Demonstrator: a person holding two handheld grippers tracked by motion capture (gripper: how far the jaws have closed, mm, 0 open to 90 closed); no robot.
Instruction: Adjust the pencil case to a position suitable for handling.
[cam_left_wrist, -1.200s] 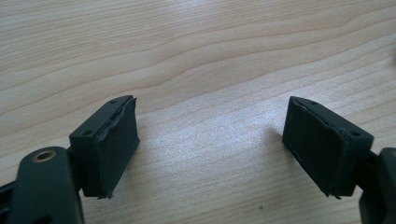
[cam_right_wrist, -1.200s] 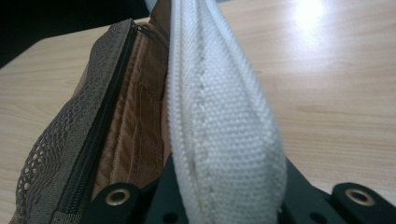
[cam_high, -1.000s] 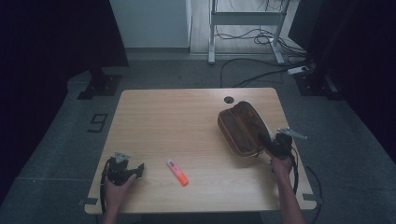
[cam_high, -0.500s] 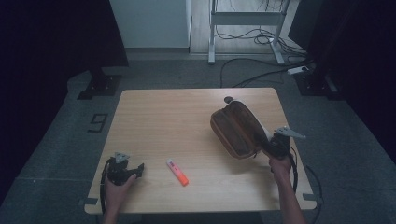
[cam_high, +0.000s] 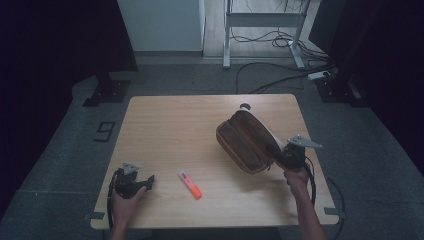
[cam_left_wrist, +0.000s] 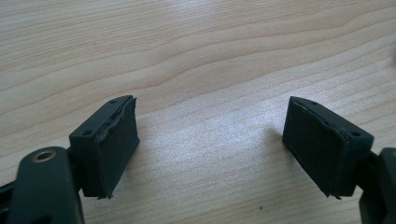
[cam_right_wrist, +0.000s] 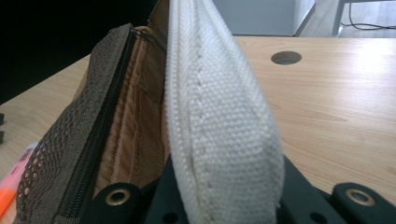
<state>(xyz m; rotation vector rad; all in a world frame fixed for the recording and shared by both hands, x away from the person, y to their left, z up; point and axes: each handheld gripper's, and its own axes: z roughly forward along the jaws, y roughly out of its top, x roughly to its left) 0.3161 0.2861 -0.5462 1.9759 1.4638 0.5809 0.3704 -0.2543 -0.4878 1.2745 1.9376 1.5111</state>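
Note:
A brown pencil pouch with a white canvas outside lies tipped on its edge at the right of the wooden table. My right gripper is shut on its near edge. In the right gripper view the white canvas flap runs up from between my jaws, with the brown mesh lining and zip to its left. An orange highlighter lies at the front middle of the table; its orange end shows past the pouch. My left gripper rests at the front left, open over bare wood.
A round cable hole sits at the table's far edge behind the pouch, also seen as a hole. Cables and a desk frame lie on the floor beyond. Dark panels flank the table.
The pouch has swung left and risen onto its edge, held by my right gripper, which shifted slightly left. The left gripper and highlighter have not moved.

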